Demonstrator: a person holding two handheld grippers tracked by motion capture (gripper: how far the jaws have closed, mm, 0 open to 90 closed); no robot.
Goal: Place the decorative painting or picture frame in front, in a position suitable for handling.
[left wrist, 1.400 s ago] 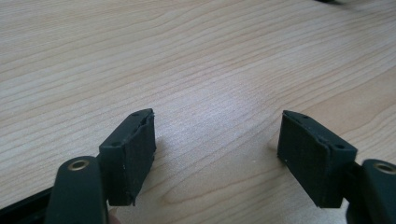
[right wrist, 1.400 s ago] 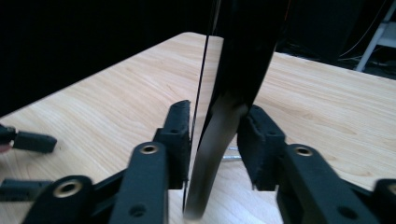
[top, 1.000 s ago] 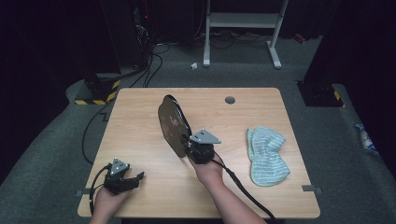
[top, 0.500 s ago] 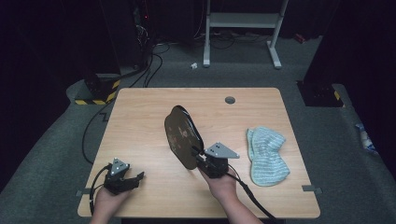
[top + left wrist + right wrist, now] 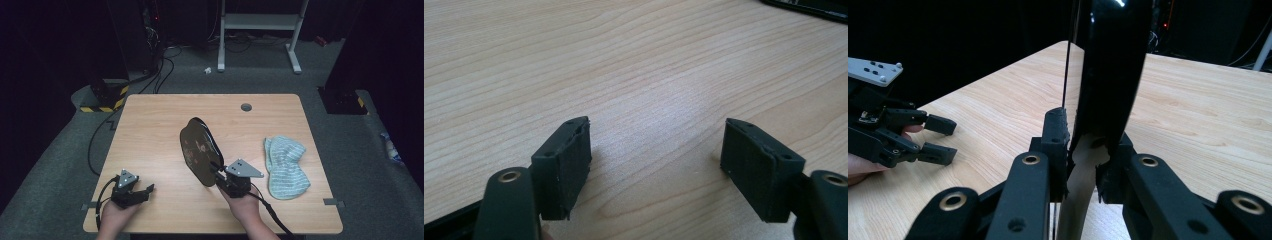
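Plate-handling, mid-carry. Dark glossy round plate clamped on edge at its lower rim by right gripper, jaws clenched on both faces (seen close in the right gripper view, rim pinched between the pads, plate rising steeply above). Standing near the middle of the light wooden table, toward the person's side, leaning a little to the left; hard to tell whether clear of the wood or just touching it.

Drawn back over the last second: earlier farther up the table, now nearer the front edge and slightly closer to the crumpled blue-and-white striped cloth, though well apart from it. Probably being brought within reach for wiping, with the cloth untouched so far.

Left gripper parked at the front left corner, jaws spread wide over bare wood, holding nothing. Likely next in line to fetch the cloth, or to steady the plate.
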